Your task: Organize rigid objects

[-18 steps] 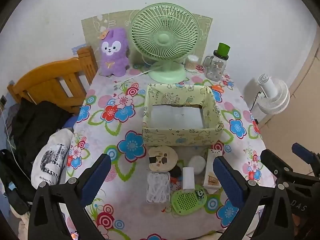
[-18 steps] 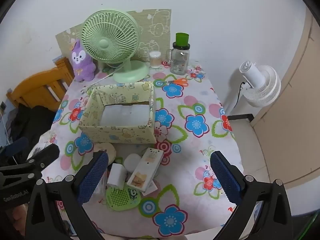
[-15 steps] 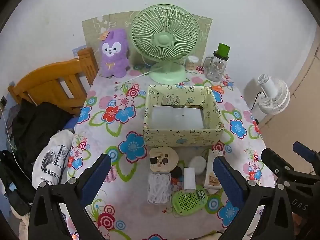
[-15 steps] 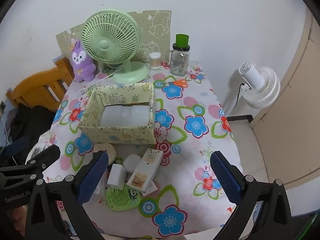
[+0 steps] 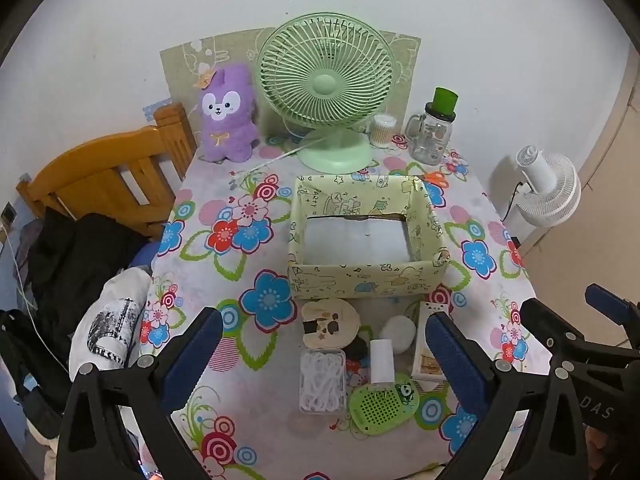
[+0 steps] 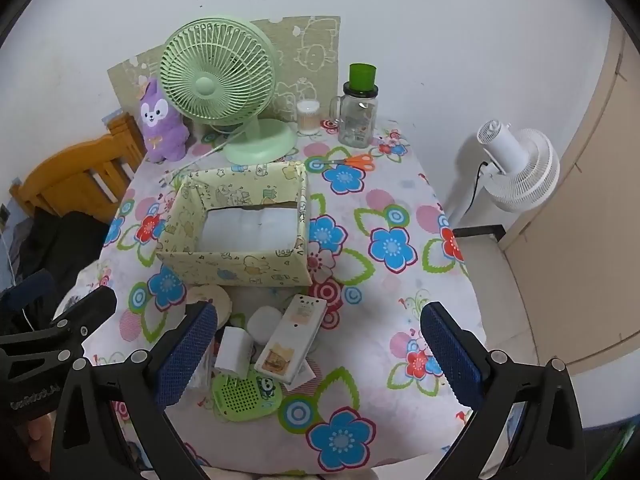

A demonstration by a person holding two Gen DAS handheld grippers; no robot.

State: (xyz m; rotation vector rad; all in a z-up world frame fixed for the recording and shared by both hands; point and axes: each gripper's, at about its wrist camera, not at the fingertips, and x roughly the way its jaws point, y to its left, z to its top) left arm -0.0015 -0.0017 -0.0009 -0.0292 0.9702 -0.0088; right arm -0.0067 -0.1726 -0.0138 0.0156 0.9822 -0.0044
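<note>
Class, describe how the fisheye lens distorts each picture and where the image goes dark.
Left wrist view: black corners; the white wall bulges and the wooden chair curves at the edge. Right wrist view: same dark rim; the beige door bows, and the box stays sharp.

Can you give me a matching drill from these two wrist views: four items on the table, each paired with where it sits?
Items:
1. patterned box
2. purple plush
3. orange scissors
4. green perforated case

Places:
A. back left, beside the green fan
B. near table edge, front of the small-item cluster
C. middle of the table, open top
D. back right, in front of the glass jar

Pairs: 1-C, 2-A, 3-D, 4-B
</note>
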